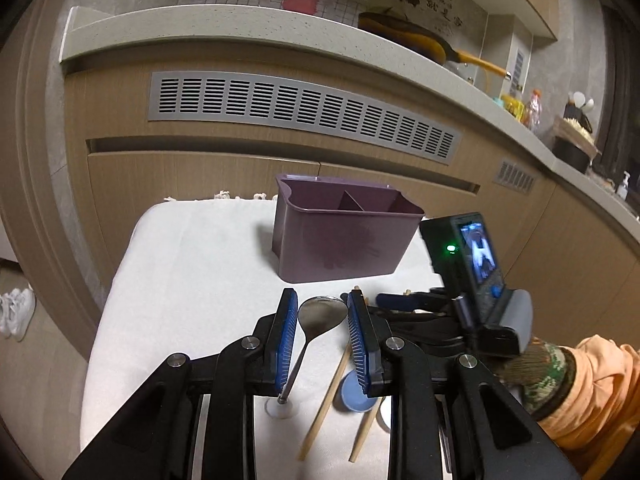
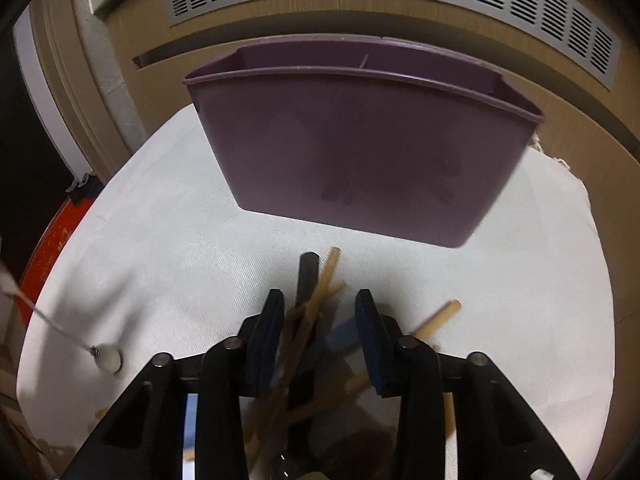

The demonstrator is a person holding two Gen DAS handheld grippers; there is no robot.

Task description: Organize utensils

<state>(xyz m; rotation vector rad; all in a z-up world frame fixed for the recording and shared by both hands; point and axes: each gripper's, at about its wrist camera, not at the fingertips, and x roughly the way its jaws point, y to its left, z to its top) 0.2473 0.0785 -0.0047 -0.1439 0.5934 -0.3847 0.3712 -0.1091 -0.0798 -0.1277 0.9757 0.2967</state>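
The left gripper point(image 1: 322, 314) is clamped on a slippery steel spoon point(image 1: 320, 316), best held mid-handle; the caddy point(image 1: 344, 232) stands at 12 o'clock.

Unreadable Chinese characters on wall sticker point(image 1: 434, 4)

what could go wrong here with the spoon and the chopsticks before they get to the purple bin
The left gripper holds the metal spoon only by its thin handle, with the bowl up between the jaws, so it could swivel or slip. The right gripper straddles several crossed chopsticks and a dark handle; it may grab an uneven bundle and drop some. The purple caddy looks light and could tip if knocked.
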